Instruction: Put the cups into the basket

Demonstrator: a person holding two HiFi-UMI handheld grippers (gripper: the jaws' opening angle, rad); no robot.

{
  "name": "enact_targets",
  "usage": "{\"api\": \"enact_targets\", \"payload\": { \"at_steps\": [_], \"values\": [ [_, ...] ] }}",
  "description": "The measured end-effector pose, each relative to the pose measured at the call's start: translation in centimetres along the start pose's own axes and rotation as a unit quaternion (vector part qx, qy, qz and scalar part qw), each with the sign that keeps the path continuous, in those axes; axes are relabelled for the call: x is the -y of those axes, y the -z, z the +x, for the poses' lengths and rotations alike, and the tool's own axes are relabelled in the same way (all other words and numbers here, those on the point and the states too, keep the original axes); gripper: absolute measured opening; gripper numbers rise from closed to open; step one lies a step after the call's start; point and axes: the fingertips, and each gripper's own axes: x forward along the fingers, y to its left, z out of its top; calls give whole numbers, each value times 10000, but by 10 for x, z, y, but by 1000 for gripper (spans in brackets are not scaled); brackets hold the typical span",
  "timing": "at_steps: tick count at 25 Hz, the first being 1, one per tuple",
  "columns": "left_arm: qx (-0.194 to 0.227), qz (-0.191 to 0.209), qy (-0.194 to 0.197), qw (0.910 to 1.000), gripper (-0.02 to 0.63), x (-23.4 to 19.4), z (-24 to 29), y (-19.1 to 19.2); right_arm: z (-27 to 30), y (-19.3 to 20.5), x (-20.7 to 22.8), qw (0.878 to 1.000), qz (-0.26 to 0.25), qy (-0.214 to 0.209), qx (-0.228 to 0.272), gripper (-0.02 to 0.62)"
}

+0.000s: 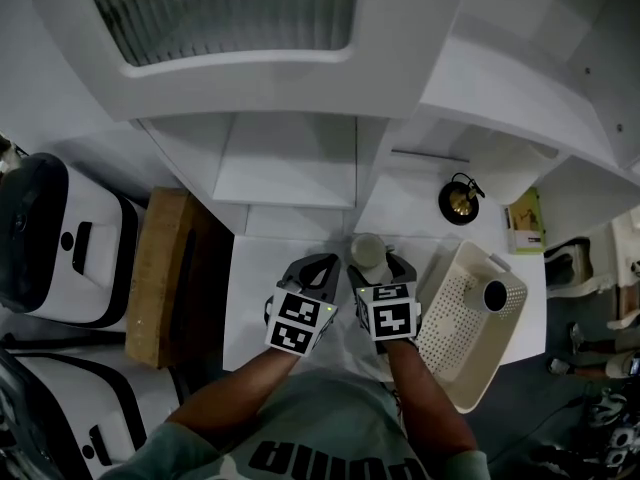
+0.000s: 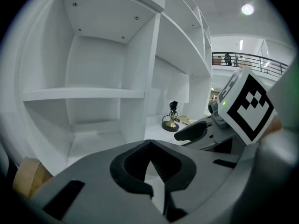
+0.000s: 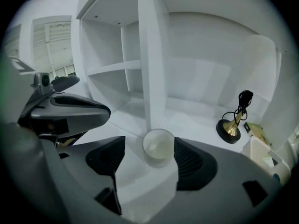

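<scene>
- Bench (image 1: 260,298) of white board is seen below a white open shelf unit (image 1: 290,158); both grippers are held over it, side by side.
- A small white cylindrical cup (image 3: 159,146) is stood upright on the bench in front of the shelf unit's divider, its long axis vertical and its open mouth turned up.
- The right gripper (image 1: 378,266) is released and spread wide. The cup is flanked by its dark ribbed pads (image 3: 189,160) and sits nearer the right-hand one; no squeeze on it can be made out.
- The left gripper (image 2: 149,143) is clenched, its tips brought together with nothing caught between them.
- A cream perforated plastic basket (image 1: 450,338) is set on the bench just to the right of the right gripper, its long axis slanted from the shelf side toward the person.
- A second white cup (image 1: 493,295) is lodged at the basket's far end, tipped over so that its dark mouth is shown to the head view.
- A black lamp-like thing on a brass foot (image 1: 460,200) is placed behind the basket.
</scene>
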Motion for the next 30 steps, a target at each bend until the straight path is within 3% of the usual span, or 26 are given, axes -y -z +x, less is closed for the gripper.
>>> {"api": "enact_targets", "payload": {
  "at_steps": [8, 30],
  "values": [
    [-240, -232, 1, 9994, 6, -15, 22, 11, 26, 4, 5, 9989, -218, -124, -385, 376],
    [-543, -374, -10, 9978, 6, -33, 52, 25, 78, 24, 15, 9876, -998, -315, -1174, 390]
  ]
}}
